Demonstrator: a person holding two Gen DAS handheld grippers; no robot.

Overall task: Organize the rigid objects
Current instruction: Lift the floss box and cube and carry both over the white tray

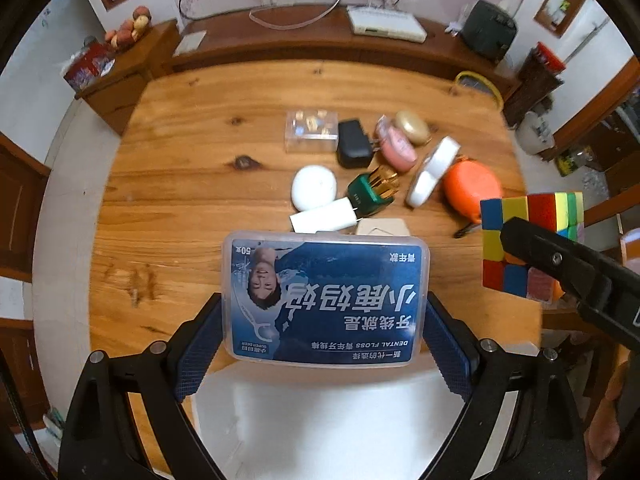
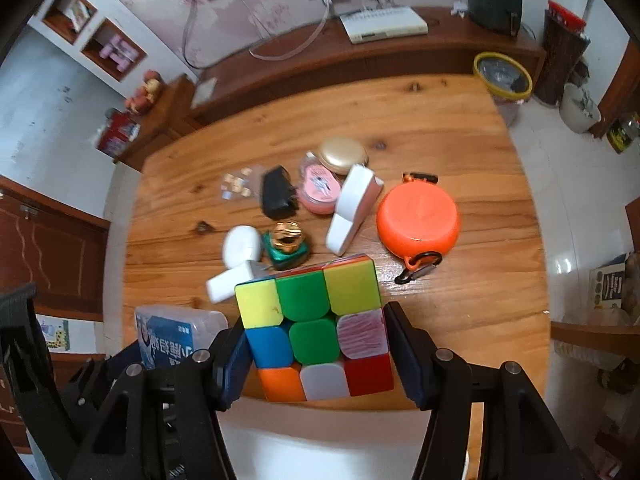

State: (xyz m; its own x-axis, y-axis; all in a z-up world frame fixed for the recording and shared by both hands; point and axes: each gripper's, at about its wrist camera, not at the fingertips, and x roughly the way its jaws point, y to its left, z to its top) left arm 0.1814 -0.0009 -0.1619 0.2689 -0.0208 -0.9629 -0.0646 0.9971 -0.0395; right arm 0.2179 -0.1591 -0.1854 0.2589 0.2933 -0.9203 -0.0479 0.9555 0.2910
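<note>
Dental floss box [image 1: 326, 300] and puzzle cube [image 2: 320, 332] are the two items currently being carried; both are sitting above the near edge of the desk [image 1: 180, 152], clear of its surface as far as can be judged.

The left gripper [image 1: 326, 320] is holding the floss box with its jaws clamped on the two short ends. The box is looking like thin translucent plastic: light, stiff, smooth-walled, and probably prone to flexing or popping its lid under excess squeeze. Gripping across the short ends, near the lower half, is appearing adequate; a moderate clamp is advised.

The right gripper [image 2: 320, 354] is holding the cube with its jaws closed on two opposite side faces, around the middle and lower layers. The cube is rigid and light but is made of rotating layers, so a hold across a single layer could be letting it twist. Flat, parallel faces are giving the pads [image 2: 412, 360] good seating.

Remaining items are lying grouped at mid-desk: an orange round case [image 2: 418, 218], a white oval case [image 1: 314, 188], a green bottle with gold cap [image 1: 372, 190], a black plug adapter [image 1: 352, 144], a pink case [image 1: 396, 146] and a gold compact [image 1: 412, 126] just beside it. All are looking hard-shelled; the rounded ones are likely slipping more easily between flat pads.
</note>
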